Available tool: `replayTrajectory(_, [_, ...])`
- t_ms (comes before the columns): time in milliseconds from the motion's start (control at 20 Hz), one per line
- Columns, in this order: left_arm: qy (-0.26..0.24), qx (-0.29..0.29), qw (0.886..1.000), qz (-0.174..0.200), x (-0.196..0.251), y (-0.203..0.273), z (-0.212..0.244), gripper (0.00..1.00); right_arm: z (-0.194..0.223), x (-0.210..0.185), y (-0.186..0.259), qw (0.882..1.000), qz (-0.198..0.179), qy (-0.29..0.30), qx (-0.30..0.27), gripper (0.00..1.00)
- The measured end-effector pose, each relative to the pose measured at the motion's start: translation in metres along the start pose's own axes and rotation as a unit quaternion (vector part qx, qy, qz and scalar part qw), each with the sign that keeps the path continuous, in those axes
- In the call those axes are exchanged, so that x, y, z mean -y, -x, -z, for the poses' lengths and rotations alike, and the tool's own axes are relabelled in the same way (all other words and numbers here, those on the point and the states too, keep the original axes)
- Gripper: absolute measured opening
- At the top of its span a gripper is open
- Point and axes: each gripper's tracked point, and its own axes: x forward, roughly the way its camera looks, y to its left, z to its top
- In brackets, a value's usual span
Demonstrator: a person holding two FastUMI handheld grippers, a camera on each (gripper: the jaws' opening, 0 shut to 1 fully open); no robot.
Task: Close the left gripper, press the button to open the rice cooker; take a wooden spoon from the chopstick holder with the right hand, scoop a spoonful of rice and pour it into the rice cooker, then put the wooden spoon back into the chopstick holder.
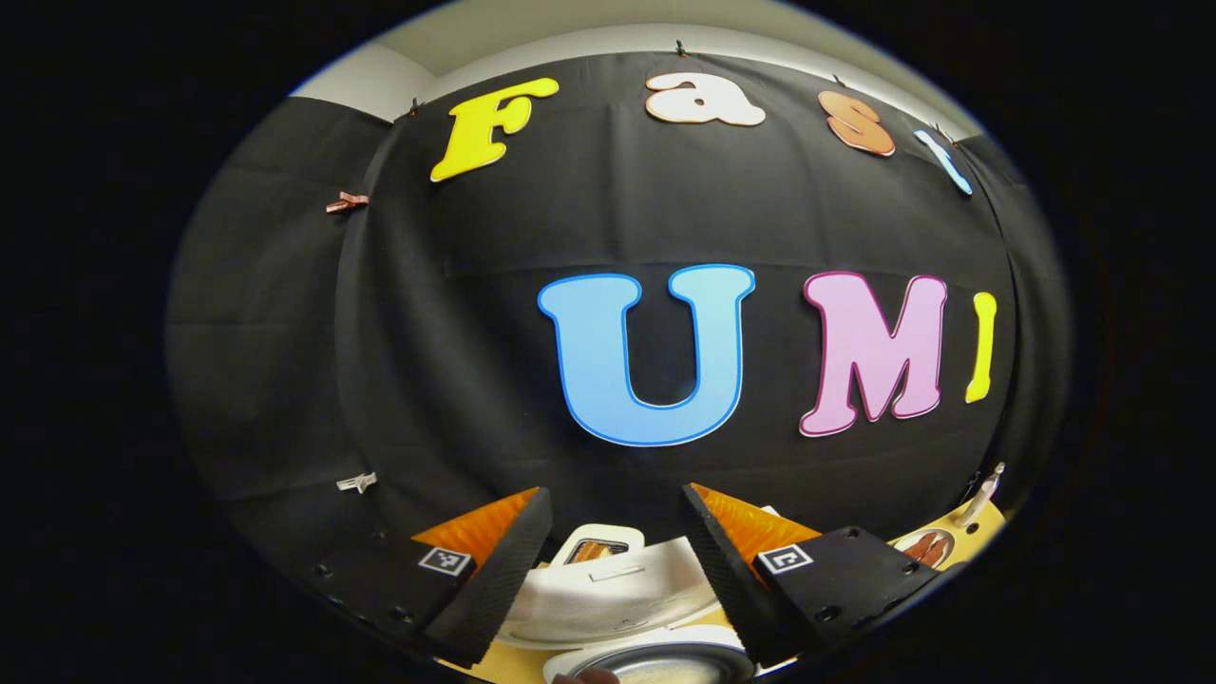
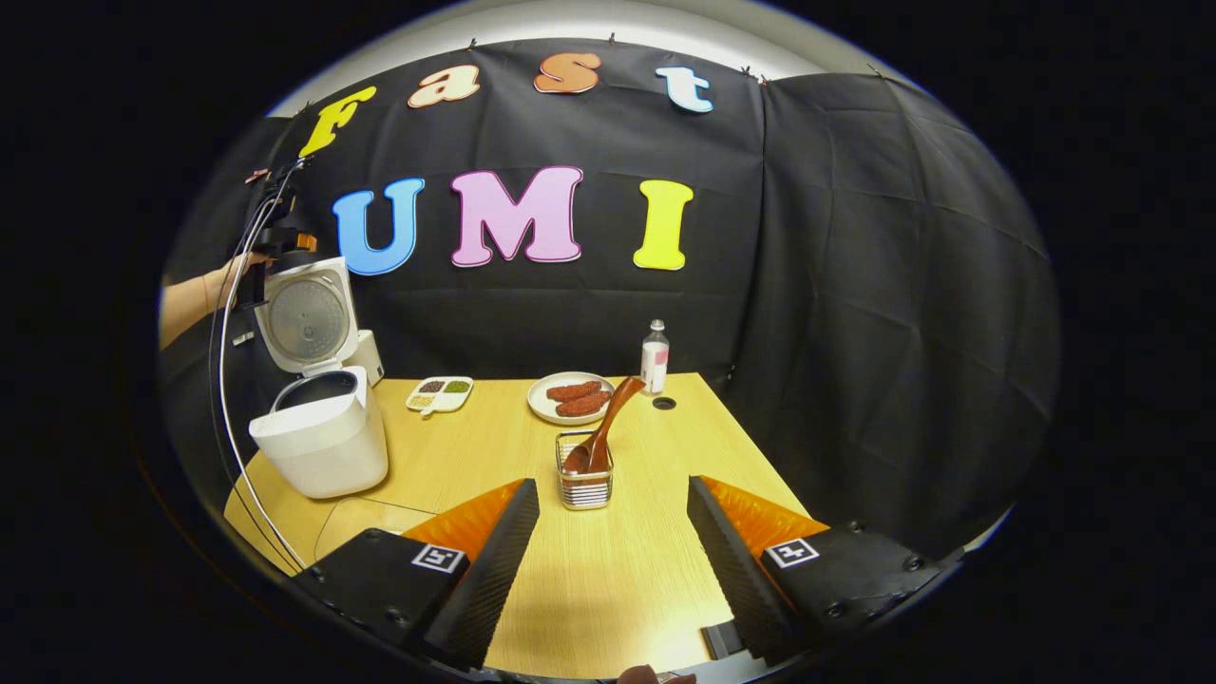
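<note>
The white rice cooker (image 2: 323, 446) stands at the table's left with its lid (image 2: 309, 323) raised. A hand holds my left gripper (image 2: 285, 237) just above that lid. In the left gripper view, my left gripper (image 1: 616, 494) is open, with the lid (image 1: 608, 589) and the inner pot's rim (image 1: 655, 665) below its fingers. A wooden spoon (image 2: 603, 418) leans handle-up in a wire chopstick holder (image 2: 586, 486) at mid-table. My right gripper (image 2: 613, 483) is open and holds nothing, a short way in front of the holder.
A plate of sausages (image 2: 573, 397), a small bottle (image 2: 654, 356) and a divided dish of grains (image 2: 439, 392) sit at the back of the wooden table (image 2: 608, 589). A cable (image 2: 228, 418) hangs down beside the cooker. The plate (image 1: 926, 546) is at the left gripper view's right edge.
</note>
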Motion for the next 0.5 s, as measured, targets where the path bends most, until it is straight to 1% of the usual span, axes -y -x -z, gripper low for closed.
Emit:
replayTrajectory(150, [0.007,-0.022,1.0,-0.005,-0.003,-0.014,0.016,0.93,0.008,0.004,0.003,1.0,0.006,0.006,-0.01,0.99])
replayTrajectory(250, [0.016,-0.049,0.999,-0.008,-0.003,-0.016,0.034,0.94,0.013,0.006,0.003,1.0,0.009,0.006,-0.019,0.99])
replayTrajectory(300, [0.038,-0.043,0.998,-0.009,-0.004,-0.011,0.031,0.96,0.015,0.008,0.003,1.0,0.011,0.006,-0.021,0.99])
replayTrajectory(350, [0.061,-0.051,0.997,-0.007,-0.003,-0.008,0.036,0.98,0.014,0.009,0.002,1.0,0.011,0.005,-0.022,0.99])
replayTrajectory(450, [0.057,-0.051,0.997,-0.006,0.003,0.004,0.038,0.99,0.011,0.01,-0.001,1.0,0.01,0.005,-0.022,0.99])
replayTrajectory(500, [0.054,-0.046,0.997,-0.007,0.007,0.012,0.038,0.98,0.01,0.01,-0.003,1.0,0.007,0.005,-0.022,0.99])
